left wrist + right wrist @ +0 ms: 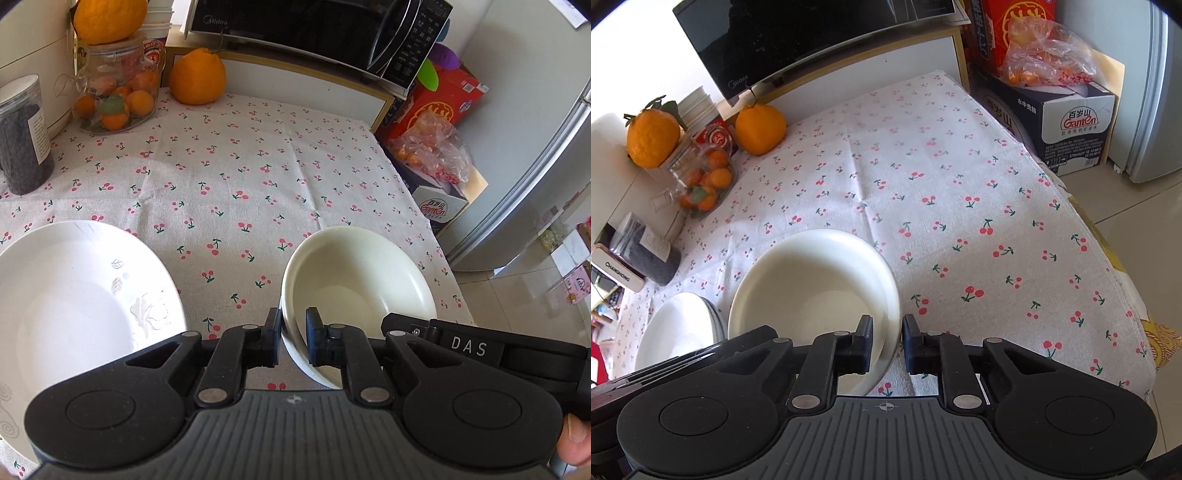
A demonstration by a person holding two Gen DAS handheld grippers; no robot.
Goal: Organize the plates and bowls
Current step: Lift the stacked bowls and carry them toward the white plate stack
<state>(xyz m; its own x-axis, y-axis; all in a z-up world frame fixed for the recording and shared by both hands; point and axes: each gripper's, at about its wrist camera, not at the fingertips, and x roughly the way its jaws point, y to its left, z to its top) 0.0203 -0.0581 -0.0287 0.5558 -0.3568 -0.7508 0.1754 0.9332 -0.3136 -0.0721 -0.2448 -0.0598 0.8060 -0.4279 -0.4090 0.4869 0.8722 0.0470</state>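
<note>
Cream bowl (354,284) up close, pinched on both sides: left gripper (293,338) clamped on its left rim, right gripper (888,341) clamped on the right rim, one pad inside and one outside each wall. Looks tilted, near edge lifted off the cherry tablecloth (236,177), close to the table's near right corner. Two grips probably for steadiness. White plates (676,332) stacked just beside it toward the left edge, likely where like goes with like.
</note>
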